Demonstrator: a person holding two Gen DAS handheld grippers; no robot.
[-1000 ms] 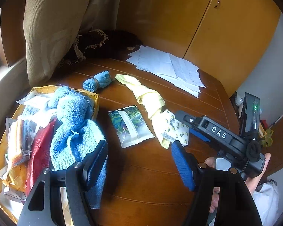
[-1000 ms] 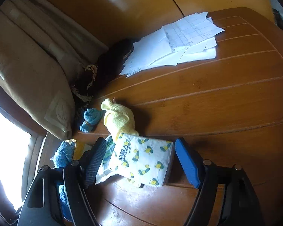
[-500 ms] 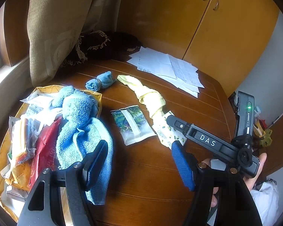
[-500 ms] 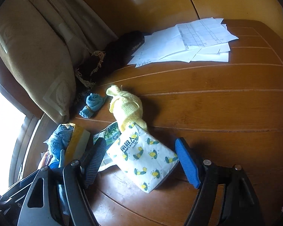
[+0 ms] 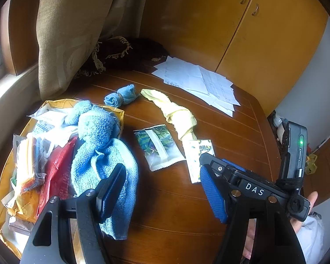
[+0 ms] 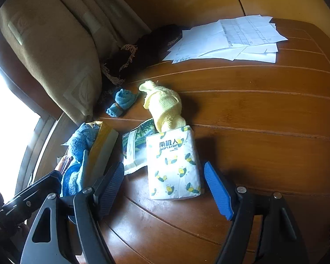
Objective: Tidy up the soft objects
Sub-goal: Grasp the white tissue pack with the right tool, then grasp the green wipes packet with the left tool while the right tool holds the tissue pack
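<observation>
The tissue pack [image 6: 175, 167], now turned lengthwise since a second ago, is being framed between the wide-open, empty fingers of the right gripper [image 6: 165, 189], readying a pinch, while the left gripper [image 5: 162, 193] is being held open and empty over the table [image 5: 176, 220].

I see a brown wooden worktop [image 5: 176, 209] with pale inlaid lines. Directly on it lie loose white papers [image 5: 200, 83] at the far side, a small rolled blue cloth [image 5: 121, 95], a long yellow cloth [image 5: 176, 113], a leaf-printed sachet [image 5: 158, 146] and a lemon-print tissue pack [image 6: 173, 167] — its far end touches the yellow cloth. A yellow tray [image 5: 112, 112] sits at the left — heaped with a blue towel [image 5: 99, 145] and packets.
</observation>
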